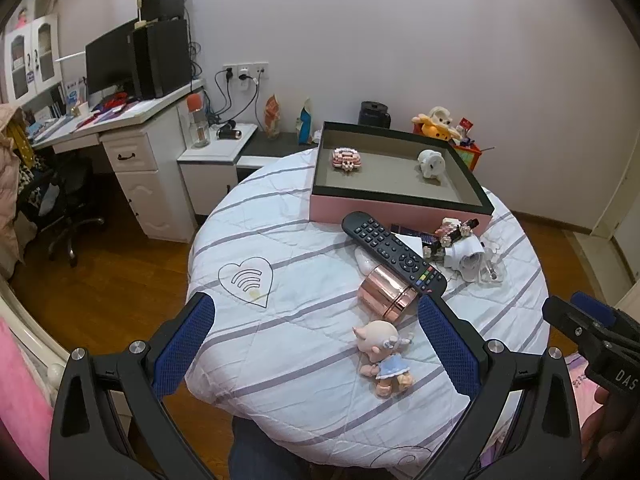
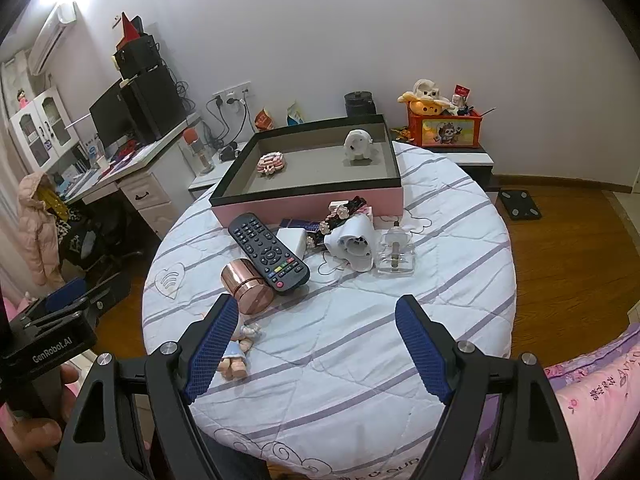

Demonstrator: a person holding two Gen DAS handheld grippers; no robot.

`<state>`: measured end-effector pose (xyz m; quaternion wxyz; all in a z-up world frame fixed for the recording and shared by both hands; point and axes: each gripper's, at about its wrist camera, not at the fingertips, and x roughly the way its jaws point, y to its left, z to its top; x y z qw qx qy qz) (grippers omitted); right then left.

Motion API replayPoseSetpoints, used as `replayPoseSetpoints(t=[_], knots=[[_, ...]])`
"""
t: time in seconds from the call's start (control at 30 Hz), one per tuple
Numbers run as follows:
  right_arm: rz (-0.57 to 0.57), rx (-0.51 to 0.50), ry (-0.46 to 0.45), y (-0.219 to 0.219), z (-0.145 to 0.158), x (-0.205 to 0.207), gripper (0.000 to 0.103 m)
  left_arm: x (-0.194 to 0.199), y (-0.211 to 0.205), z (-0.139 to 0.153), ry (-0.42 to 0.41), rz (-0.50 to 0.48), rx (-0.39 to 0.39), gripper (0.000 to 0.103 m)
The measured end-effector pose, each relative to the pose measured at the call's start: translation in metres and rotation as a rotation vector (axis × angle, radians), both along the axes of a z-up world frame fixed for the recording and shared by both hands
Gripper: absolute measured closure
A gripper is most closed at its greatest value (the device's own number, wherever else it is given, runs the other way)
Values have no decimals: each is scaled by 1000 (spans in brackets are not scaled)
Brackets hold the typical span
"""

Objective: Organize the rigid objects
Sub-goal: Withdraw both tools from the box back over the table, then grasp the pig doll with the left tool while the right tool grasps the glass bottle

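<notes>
A pink box (image 1: 396, 212) (image 2: 308, 202) with a black rim stands at the far side of the round table and holds a pink brick model (image 1: 346, 159) (image 2: 272, 163) and a white figure (image 1: 431, 163) (image 2: 359, 144). In front of it lie a black remote (image 1: 394, 251) (image 2: 269, 252), a copper can (image 1: 386, 292) (image 2: 247, 286), a pig doll (image 1: 386, 354) (image 2: 236, 354), a white plug adapter (image 1: 466, 258) (image 2: 356, 246) and a clear stand (image 2: 396, 254). My left gripper (image 1: 316, 314) is open and empty above the near table, left of the doll. My right gripper (image 2: 316, 312) is open and empty over the near table.
The round table (image 1: 280, 240) (image 2: 440, 280) has a striped cloth. A white desk (image 1: 132, 136) with a monitor and an office chair stand to the left. A toy box (image 2: 444, 130) sits on a low cabinet behind. A bed edge (image 2: 592, 392) is at the right.
</notes>
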<state>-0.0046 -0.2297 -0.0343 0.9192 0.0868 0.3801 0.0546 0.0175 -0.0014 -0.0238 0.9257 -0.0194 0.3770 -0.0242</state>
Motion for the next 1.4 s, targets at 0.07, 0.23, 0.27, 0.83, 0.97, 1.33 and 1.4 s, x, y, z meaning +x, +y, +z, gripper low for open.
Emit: replayPoseSetpoints(t=[0.07,0.23,0.27,0.83,0.97,1.33,1.4], knots=[[-2,1,0,-2,0,-1,21,0,0,0,-1,0,1,0],[-17,-2,4,-5,0,-2,21,-2,-1,-6,12,-6,3,0],[-19,-1,6,-6,0,-2,21,-3,-2,-8,17,-8,5,0],[-39,0,30,-16,-10,2,21,-1,-34,-57,128,-83,19,0],[-44,0,48,-20,-17,7,21,8,-40,-75,160,-80,13,0],[-60,8,92,-30,-35,22,21,38,-41,-127,237,-1,-45,0],[-62,8,102,-30,-38,25,21,40,-46,-128,216,-14,-29,0]])
